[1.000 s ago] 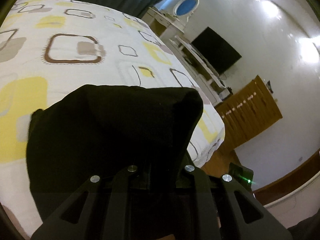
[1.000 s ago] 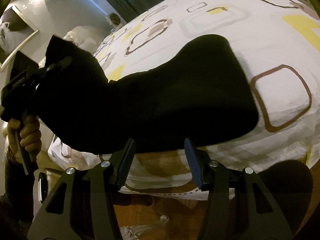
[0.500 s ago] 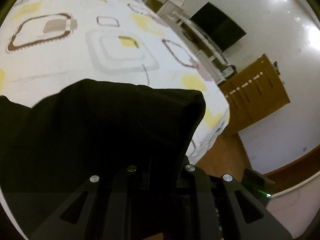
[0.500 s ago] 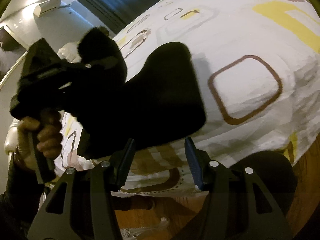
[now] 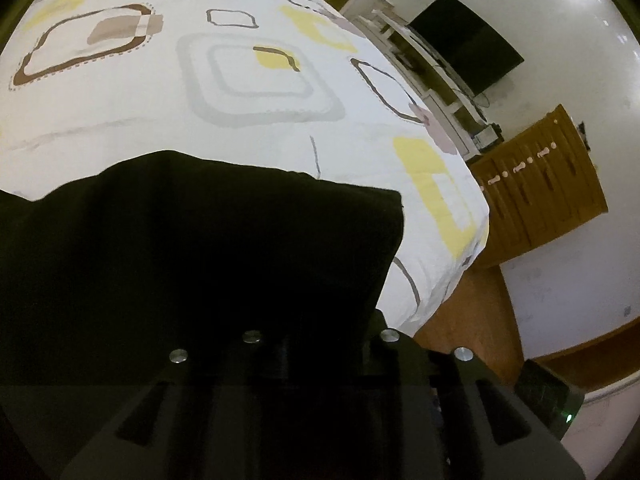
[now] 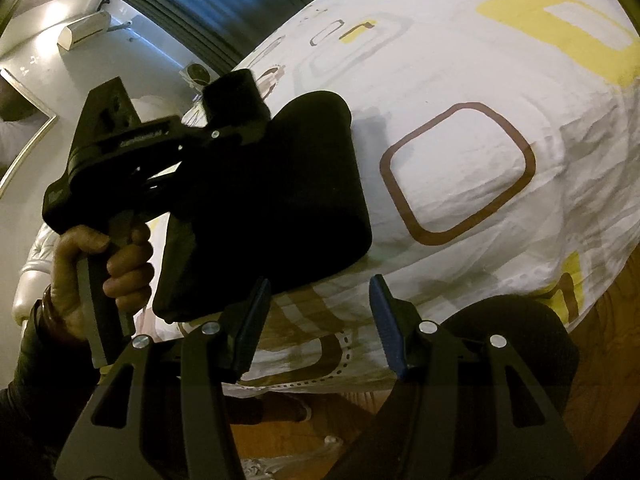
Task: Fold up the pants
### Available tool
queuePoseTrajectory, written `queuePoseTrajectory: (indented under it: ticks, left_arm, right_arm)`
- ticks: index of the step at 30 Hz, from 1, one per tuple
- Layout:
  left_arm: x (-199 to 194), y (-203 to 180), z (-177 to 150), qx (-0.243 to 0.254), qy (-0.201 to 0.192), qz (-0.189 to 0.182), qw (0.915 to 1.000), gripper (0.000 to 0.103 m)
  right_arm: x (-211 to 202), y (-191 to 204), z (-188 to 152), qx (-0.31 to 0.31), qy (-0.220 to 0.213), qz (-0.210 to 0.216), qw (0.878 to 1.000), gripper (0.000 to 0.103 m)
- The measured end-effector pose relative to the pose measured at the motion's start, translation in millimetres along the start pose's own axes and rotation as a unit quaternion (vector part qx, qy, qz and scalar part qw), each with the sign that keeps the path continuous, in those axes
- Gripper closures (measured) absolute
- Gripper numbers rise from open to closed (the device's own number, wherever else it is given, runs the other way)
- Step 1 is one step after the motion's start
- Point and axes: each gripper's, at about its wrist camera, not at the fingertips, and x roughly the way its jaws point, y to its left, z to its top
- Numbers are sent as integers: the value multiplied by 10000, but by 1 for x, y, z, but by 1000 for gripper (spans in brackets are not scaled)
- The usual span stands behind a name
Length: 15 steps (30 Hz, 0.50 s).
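The bed (image 5: 248, 92), under a crinkled white sheet printed with rounded brown, grey and yellow squares, now carries more of the black pants (image 6: 288, 184): a second ago one end hung lifted, and now the soft matte cloth lies as a thick folded slab near the bed's edge. The left tongs (image 6: 236, 136) have just been opening, their tips buried in cloth, so whether they pinch it cannot be told. The right tongs (image 6: 320, 320) stand spread and empty, ribbed blue pads (image 6: 386, 320) just clear of the pants.

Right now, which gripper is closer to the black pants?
Left. The left gripper is right at the black pants, its fingers buried in the cloth and just easing apart. The right gripper hangs apart at the bed's edge, fingers open, holding nothing.
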Motion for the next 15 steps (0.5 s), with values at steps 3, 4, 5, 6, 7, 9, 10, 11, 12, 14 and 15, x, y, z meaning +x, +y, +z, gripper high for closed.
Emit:
queuePoseTrajectory:
  ticks: [3,4,5,6,7,9,10,11,12,14,15]
  left_arm:
    - [5,-1,2,-76,-2,-27,10000,72]
    - [8,-3,3,-95,-2,-23,10000,69]
    - [9,-4,4,-108,-7,-47,9999,64]
    - [11,-5,4,-112,-14,-70,9999,62]
    - [12,-7,5,-108,-28,-74,9999,59]
    - [14,-10,6,-102,-41,-78,9999,56]
    - [16,-12,8,-106,-49,-81,9999,55]
    - [17,-12,9,-113,-48,-81,9999,55]
    - [18,-13,9,-122,-59,-90,9999,54]
    - [20,-14,11,-136,-66,-104,9998,54]
    - [20,-14,10,-141,-66,-105,9998,53]
  right_arm:
    - [-2,-3,0,21,-4,-10,10000,52]
    - [-3,-4,0,30,-9,-15,10000,52]
    - [-3,-4,0,41,-16,-18,10000,52]
    - [-3,-5,1,52,-26,-20,10000,52]
    - [-5,-6,0,56,-33,-26,10000,52]
    - [-6,-8,1,78,-46,-36,10000,51]
    - [-7,-9,1,85,-51,-42,9999,51]
    - [-7,-10,1,93,-57,-55,9999,51]
    - [-7,-11,1,104,-63,-59,9999,51]
    - [-9,-12,0,114,-64,-69,9999,51]
    - [-9,-13,0,119,-63,-75,9999,51]
